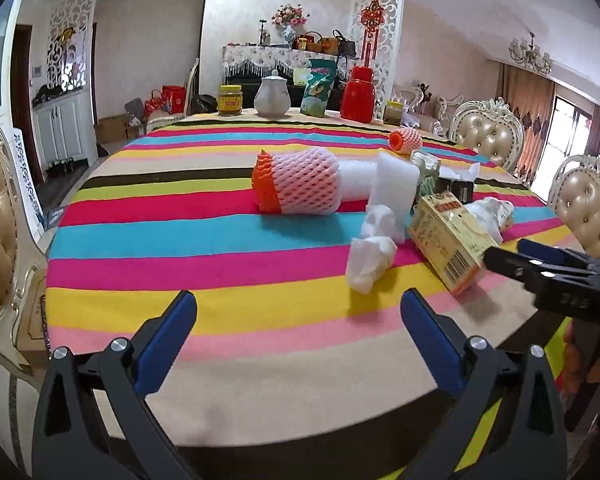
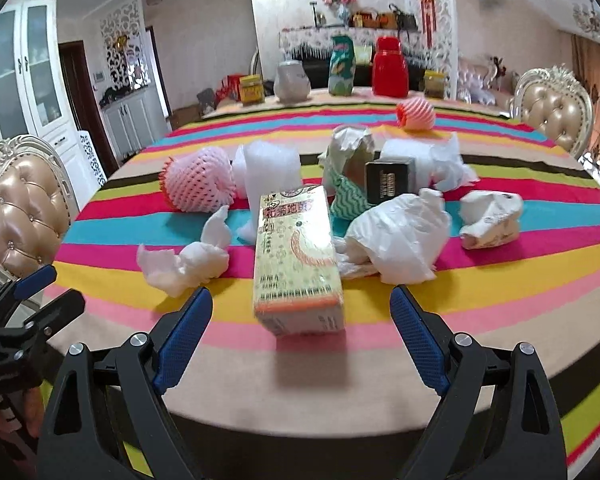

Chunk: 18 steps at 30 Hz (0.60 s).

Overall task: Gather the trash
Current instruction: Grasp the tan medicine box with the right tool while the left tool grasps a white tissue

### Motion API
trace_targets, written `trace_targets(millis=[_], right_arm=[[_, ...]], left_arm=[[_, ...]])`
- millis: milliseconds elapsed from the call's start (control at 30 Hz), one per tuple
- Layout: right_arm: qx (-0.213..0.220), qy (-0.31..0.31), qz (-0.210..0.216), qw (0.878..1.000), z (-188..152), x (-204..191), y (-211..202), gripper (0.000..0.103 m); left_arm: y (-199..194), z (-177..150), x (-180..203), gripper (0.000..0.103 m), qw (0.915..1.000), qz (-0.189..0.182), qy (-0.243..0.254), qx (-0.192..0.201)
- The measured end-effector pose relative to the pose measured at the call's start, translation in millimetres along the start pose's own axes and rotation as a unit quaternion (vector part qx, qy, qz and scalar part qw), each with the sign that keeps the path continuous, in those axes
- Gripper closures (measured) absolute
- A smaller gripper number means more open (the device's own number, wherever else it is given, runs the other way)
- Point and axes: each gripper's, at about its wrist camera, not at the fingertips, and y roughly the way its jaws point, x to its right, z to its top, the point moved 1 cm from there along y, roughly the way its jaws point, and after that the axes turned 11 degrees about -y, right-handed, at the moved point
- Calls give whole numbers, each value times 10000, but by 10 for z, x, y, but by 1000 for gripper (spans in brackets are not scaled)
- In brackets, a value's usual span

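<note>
Trash lies in the middle of the striped tablecloth (image 1: 180, 240). It includes a yellow carton (image 2: 296, 256), a crumpled tissue (image 2: 184, 264), a pink foam net sleeve (image 1: 300, 184), a white foam roll (image 1: 392, 188), crumpled white paper (image 2: 400, 240), a crumpled wrapper (image 2: 490, 220) and a black box (image 2: 388, 182). My right gripper (image 2: 301, 296) is open, and the carton's near end sits between its fingertips without touching them. My left gripper (image 1: 299, 300) hangs open over the near stripes, holding nothing, short of the tissue (image 1: 370, 260).
A small orange foam net (image 1: 406, 141) lies farther back. A jar (image 1: 230, 100), a white teapot (image 1: 272, 96), a green bag (image 1: 319, 88) and a red flask (image 1: 358, 94) line the far edge. Padded chairs (image 2: 24, 216) stand around the table.
</note>
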Motion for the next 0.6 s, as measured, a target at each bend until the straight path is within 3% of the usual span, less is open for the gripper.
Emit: trace_targets(millis=[233,300,333,367,600], right_arm=[[-518,67,194,9984,128,35,467,18],[-543,67,234,9982,121,51,531,31],[-556,112,315,9979,114,82,553,48],[-561,162,409,9975,109,101,564,52],[-101,88,410,9991,56,231,238,53]], left_arm=[[279,55,101,5,9985,-6,298,-454],[354,52,157,5,9977,31,399,-540],[400,54,189,5,9973,20,435,-592],[429,58,216,5,9969,-2,475,-627],[696,129,451,5,9946,-15,619,-830]])
